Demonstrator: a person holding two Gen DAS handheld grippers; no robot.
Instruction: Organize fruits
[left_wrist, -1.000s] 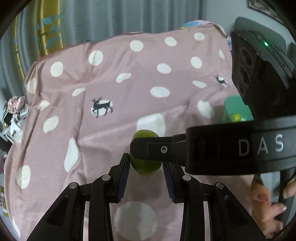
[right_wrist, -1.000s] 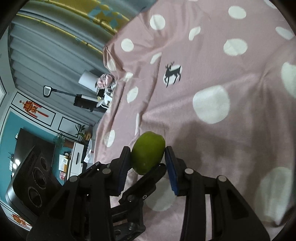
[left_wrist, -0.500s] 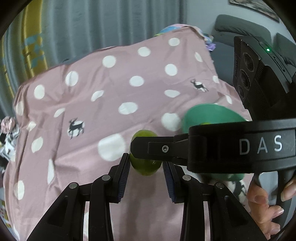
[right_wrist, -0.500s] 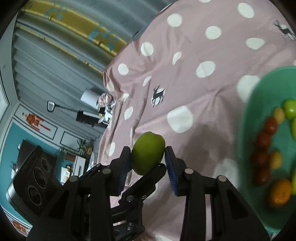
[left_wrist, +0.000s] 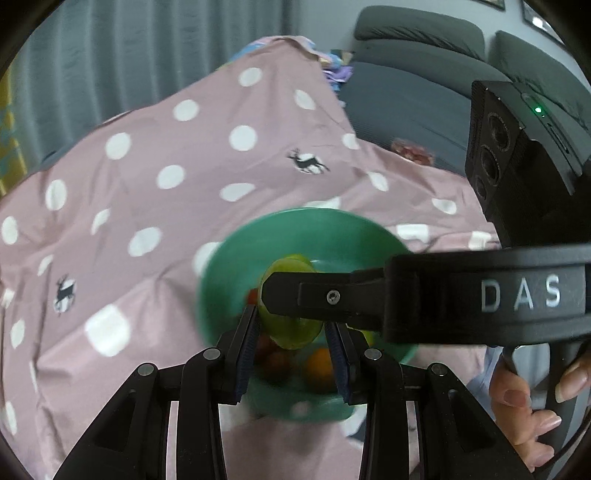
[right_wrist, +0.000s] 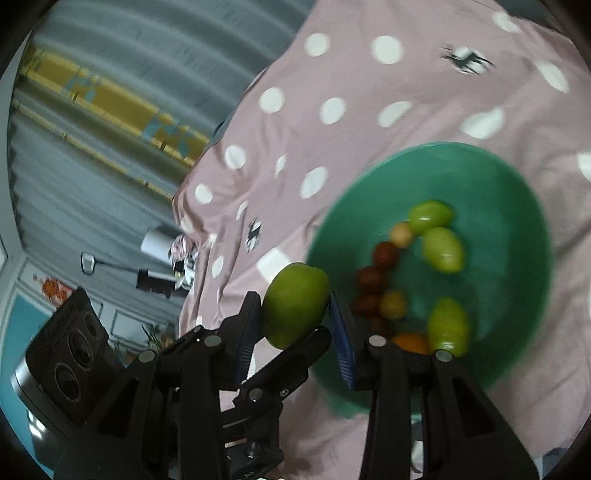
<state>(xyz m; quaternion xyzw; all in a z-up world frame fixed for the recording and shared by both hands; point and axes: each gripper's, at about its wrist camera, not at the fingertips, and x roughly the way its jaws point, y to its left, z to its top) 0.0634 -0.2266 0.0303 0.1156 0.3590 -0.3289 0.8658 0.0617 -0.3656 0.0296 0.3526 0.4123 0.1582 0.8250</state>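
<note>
In the left wrist view, a finger of the right gripper (left_wrist: 295, 299) crosses in front of the green fruit (left_wrist: 291, 334), hiding its middle. Most of what lies in the green bowl (left_wrist: 229, 258) sits behind the grippers and is blurred; only an orange fruit (left_wrist: 319, 365) and some dark red shapes can be made out. A hand (left_wrist: 524, 398) on the handle is cut off at the right edge.

The green fruit (right_wrist: 295, 304) is held by both grippers at once: the right gripper (right_wrist: 295, 325) pinches it between its blue pads, and the left gripper (left_wrist: 293, 345) pinches it too (its finger reaches in from below in the right wrist view). The fruit hangs over the near left rim of the bowl (right_wrist: 517, 229), which rests on the pink spotted cloth (right_wrist: 332, 74).
</note>
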